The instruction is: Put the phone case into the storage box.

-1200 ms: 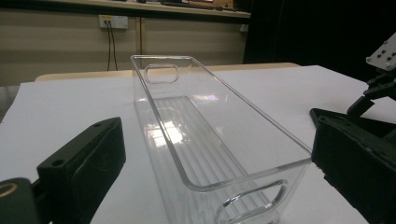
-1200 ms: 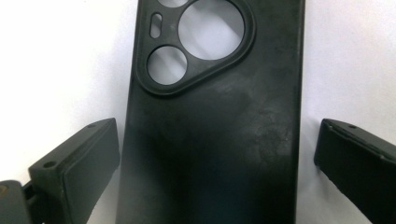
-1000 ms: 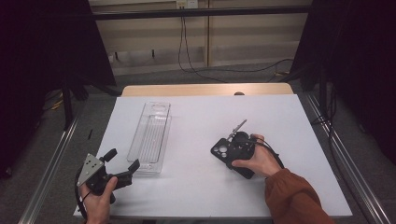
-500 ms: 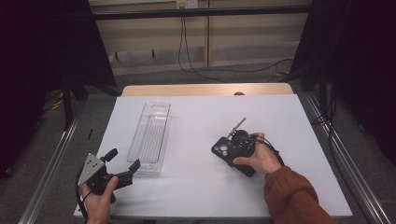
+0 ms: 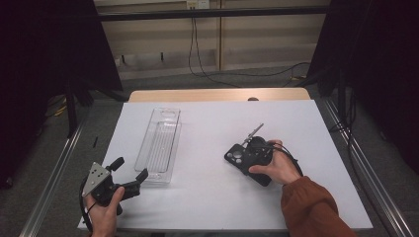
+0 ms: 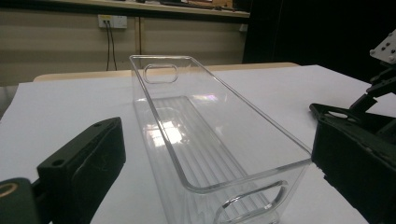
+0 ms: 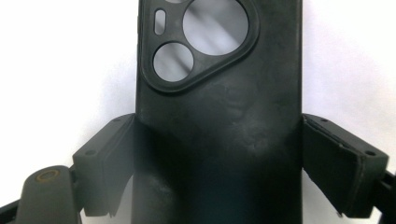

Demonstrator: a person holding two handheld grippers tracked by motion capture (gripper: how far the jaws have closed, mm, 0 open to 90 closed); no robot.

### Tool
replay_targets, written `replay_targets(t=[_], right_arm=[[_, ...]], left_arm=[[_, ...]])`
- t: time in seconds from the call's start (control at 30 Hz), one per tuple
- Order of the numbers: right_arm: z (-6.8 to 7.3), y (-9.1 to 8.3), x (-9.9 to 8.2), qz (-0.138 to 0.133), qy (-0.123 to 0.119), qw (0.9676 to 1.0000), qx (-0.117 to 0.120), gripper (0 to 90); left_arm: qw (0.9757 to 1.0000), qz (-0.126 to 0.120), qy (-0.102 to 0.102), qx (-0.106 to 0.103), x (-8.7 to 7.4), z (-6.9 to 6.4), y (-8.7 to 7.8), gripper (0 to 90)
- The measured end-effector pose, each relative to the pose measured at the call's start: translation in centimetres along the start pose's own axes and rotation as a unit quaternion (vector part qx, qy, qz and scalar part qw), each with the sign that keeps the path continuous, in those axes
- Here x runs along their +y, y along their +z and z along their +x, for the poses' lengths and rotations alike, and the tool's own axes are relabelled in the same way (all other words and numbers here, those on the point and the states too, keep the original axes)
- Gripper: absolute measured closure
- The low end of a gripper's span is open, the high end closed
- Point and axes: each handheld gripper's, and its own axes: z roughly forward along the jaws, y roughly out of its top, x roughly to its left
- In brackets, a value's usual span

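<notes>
right gripper (image 7: 217,172) has just closed on black phone case (image 7: 219,121) across its width to lift it; left gripper (image 5: 129,174) waits wide open at clear bin (image 5: 159,145), likely the drop spot.

Left gripper (image 5: 129,171) is matt black, two blunt fingers (image 6: 84,161) with a small round hole near each tip. On top sits a grey three-cornered plate (image 5: 96,178), dotted with tiny holes, and a black cable loops round below the left hand (image 5: 104,213), which is bare with no sleeve showing. A brass-coloured ring glints at the base of the left finger. Right gripper (image 7: 219,158) now: same black, chunky body, wedge-shaped fingers (image 7: 343,165) with a screw hole at each outer corner and a brass ring low on the left too. A black cable curves past the right hand (image 5: 276,168). The right forearm wears a rust-orange sleeve (image 5: 316,210), loosely creased.
</notes>
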Motion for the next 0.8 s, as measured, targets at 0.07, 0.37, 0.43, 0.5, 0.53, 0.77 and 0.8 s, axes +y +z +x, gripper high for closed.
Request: replay_targets(t=[0.07, 0.37, 0.43, 0.5, 0.53, 0.77, 0.8], right_arm=[[0.0, -0.1, 0.0, 0.000, 0.002, 1.0000, -0.001, 14.4], [-0.3, -1.5, -0.5, -0.035, 0.005, 0.9993, -0.006, 14.4], [-0.2, -1.7, -0.6, -0.039, 0.005, 0.9992, -0.007, 14.4], [-0.2, -1.8, -0.6, -0.042, 0.007, 0.9991, -0.006, 14.4], [-0.2, -2.0, -0.7, -0.047, 0.006, 0.9988, -0.009, 14.4], [-0.6, -2.6, -1.6, -0.079, 0.020, 0.9966, -0.009, 14.4], [-0.6, -2.6, -1.6, -0.079, 0.020, 0.9966, -0.009, 14.4]], left_arm=[[1.0000, 0.001, 0.001, -0.001, 0.0, 0.0, 0.0, 3.1], [1.0000, 0.001, 0.000, -0.001, 0.0, 0.0, 0.0, 3.0], [1.0000, 0.001, 0.000, -0.001, 0.0, 0.0, 0.0, 3.0], [1.0000, 0.001, 0.000, -0.001, 0.0, 0.0, 0.0, 3.0], [1.0000, 0.001, 0.000, -0.001, 0.0, 0.0, 0.0, 3.0], [1.0000, 0.001, 0.000, 0.000, 0.0, 0.0, 0.0, 3.0], [1.0000, 0.001, 0.000, 0.000, 0.0, 0.0, 0.0, 3.0]])
